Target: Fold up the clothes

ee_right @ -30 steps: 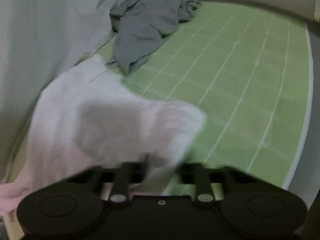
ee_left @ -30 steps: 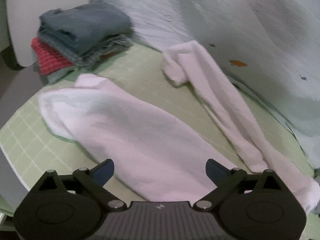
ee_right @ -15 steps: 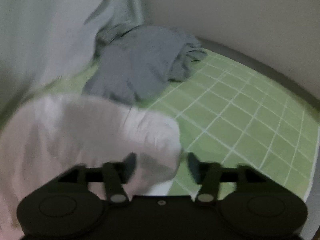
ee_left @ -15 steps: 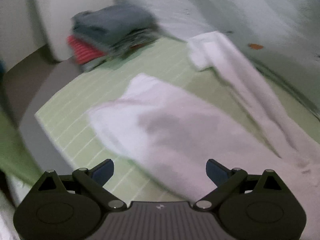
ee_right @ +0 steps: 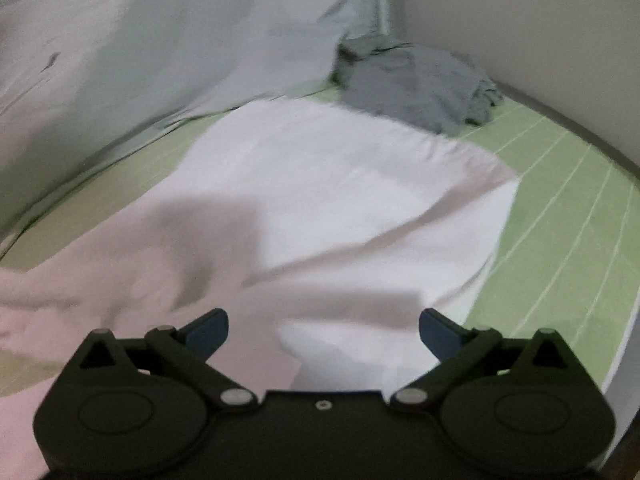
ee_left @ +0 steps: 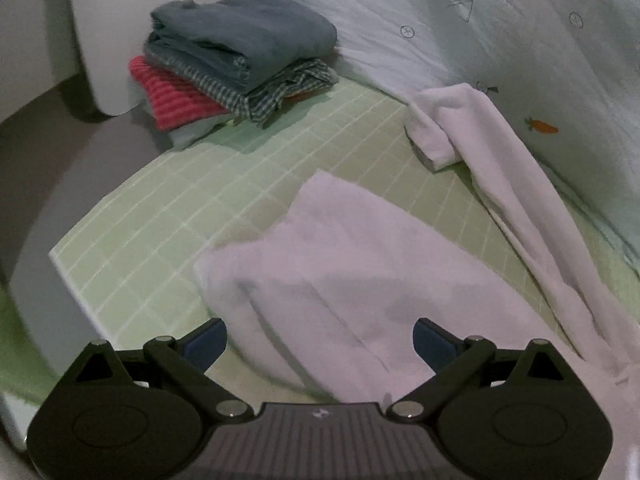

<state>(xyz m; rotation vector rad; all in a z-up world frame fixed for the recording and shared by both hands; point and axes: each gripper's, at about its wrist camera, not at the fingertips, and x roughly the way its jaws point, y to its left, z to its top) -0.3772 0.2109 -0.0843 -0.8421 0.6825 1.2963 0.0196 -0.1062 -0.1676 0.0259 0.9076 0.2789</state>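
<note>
A white fleecy garment (ee_left: 360, 264) lies spread on the green checked bed sheet (ee_left: 192, 208), one long sleeve (ee_left: 504, 168) stretching toward the far cuff. My left gripper (ee_left: 320, 340) hovers open just above its near part, nothing between the fingers. In the right wrist view the same white garment (ee_right: 340, 184) lies flat with a fold of it in the foreground. My right gripper (ee_right: 323, 330) hangs over that fold, its jaws opening wide and the pads clear of the cloth.
A stack of folded clothes (ee_left: 236, 64), blue, checked and red, sits at the far left corner of the bed. A pale quilt with carrot prints (ee_left: 500, 32) runs along the far side. A crumpled grey garment (ee_right: 416, 84) lies near the wall.
My right gripper let go of the white garment's fold, which dropped onto the spread cloth, and its jaws swung wide. Both views shifted sideways across the bed; the left stayed open.
</note>
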